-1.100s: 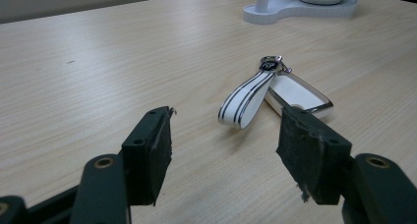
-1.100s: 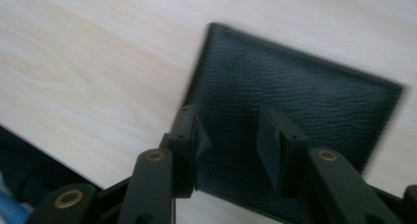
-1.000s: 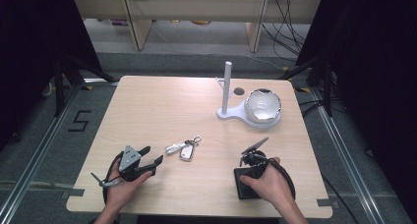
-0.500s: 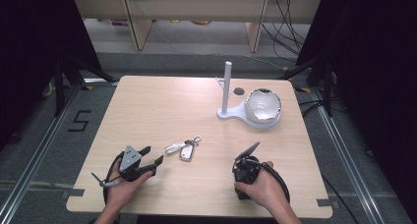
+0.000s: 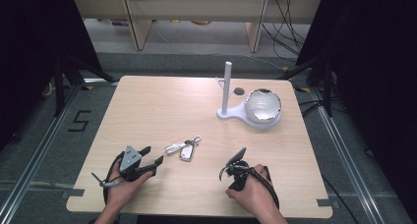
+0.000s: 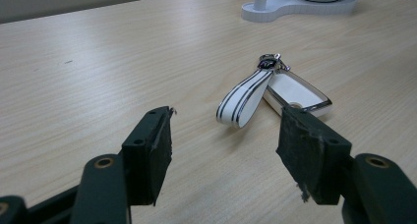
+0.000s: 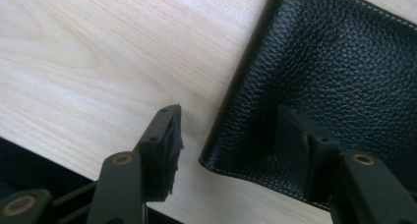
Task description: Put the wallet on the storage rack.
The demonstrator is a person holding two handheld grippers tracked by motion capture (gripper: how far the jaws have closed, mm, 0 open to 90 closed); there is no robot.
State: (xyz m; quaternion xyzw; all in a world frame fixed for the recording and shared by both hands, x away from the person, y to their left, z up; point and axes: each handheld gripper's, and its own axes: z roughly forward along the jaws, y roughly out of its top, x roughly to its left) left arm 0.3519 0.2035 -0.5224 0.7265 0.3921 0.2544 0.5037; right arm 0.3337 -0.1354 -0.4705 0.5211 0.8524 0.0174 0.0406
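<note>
A black leather wallet (image 7: 344, 76) lies flat on the wooden table (image 5: 167, 111) by its near edge. My right gripper (image 7: 231, 128) points down at the wallet's corner. Its jaws have just been opening and stand wide, one over bare wood and one over the leather, neither pressing. In the high view the right gripper (image 5: 240, 177) sits under a hand at the front right. My left gripper (image 6: 228, 130) (image 5: 152, 155) rests open at the front left, aimed at a white key fob (image 6: 295, 91) (image 5: 186, 153) with a striped strap (image 6: 246, 98) just beyond its fingertips.
A white stand with an upright post (image 5: 227, 86) carries a shiny bowl (image 5: 263, 106) at the back right. A small round hole (image 5: 239, 92) marks the table beside it. The table's near edge runs close under both hands.
The right hand has shifted left and slightly down over the wallet, and its jaws have spread apart. The left gripper and the keys have stayed put.
</note>
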